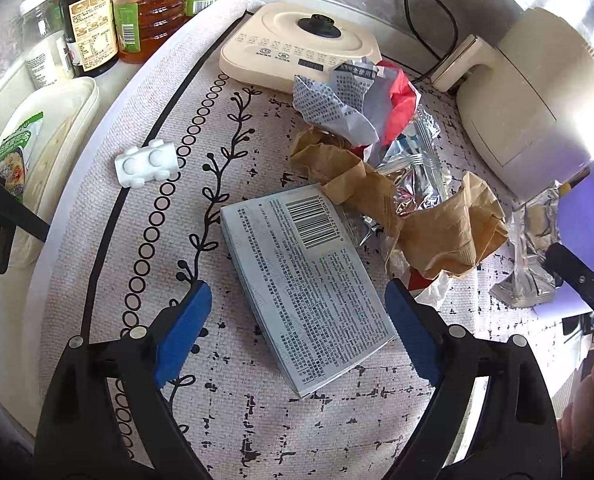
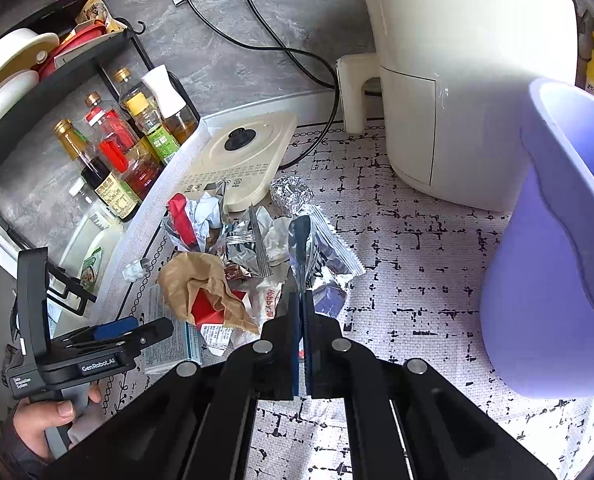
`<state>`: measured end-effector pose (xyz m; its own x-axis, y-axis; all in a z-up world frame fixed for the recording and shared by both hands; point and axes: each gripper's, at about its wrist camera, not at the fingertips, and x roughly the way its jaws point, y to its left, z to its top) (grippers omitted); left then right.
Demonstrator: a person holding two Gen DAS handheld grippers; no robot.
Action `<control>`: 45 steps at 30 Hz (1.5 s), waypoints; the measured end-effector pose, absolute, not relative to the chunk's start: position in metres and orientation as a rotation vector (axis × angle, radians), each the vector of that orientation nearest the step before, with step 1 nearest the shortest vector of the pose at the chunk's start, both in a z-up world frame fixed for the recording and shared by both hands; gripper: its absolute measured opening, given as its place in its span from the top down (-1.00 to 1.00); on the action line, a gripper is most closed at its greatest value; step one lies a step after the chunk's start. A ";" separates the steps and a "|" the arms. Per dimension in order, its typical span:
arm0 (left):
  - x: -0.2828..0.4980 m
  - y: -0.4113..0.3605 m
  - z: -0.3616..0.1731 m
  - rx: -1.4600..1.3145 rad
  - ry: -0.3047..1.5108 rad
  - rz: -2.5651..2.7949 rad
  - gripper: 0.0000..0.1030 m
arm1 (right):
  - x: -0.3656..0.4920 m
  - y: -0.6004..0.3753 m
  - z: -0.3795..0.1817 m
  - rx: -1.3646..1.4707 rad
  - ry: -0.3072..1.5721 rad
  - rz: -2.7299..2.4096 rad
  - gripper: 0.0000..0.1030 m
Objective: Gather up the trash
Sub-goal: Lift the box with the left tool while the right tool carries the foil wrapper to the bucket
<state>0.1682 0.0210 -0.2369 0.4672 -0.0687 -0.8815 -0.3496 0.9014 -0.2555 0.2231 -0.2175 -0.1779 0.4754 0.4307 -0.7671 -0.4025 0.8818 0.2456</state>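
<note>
L gripper (image 1: 297,320) spread wide, straddling grey-blue box (image 1: 303,280) flat on mat, box long axis running fwd-right btwn pads, nearer L than R; R gripper (image 2: 302,300) pressed together on foil wrapper (image 2: 317,248), lilac bin (image 2: 557,260) just right.

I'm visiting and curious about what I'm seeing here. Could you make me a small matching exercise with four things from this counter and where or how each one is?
Things:
1. left gripper
2. right gripper
3. flat printed box
4. purple bin

States:
A. shut on a silver foil wrapper
B. stands by the cream appliance
C. open, jaws either side of the box
D. lies flat on the patterned mat

Pairs: 1-C, 2-A, 3-D, 4-B
</note>
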 end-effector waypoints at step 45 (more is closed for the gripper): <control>0.157 0.009 -0.068 -0.308 0.685 0.026 -0.36 | 0.220 -0.277 -0.031 0.083 0.529 0.407 0.94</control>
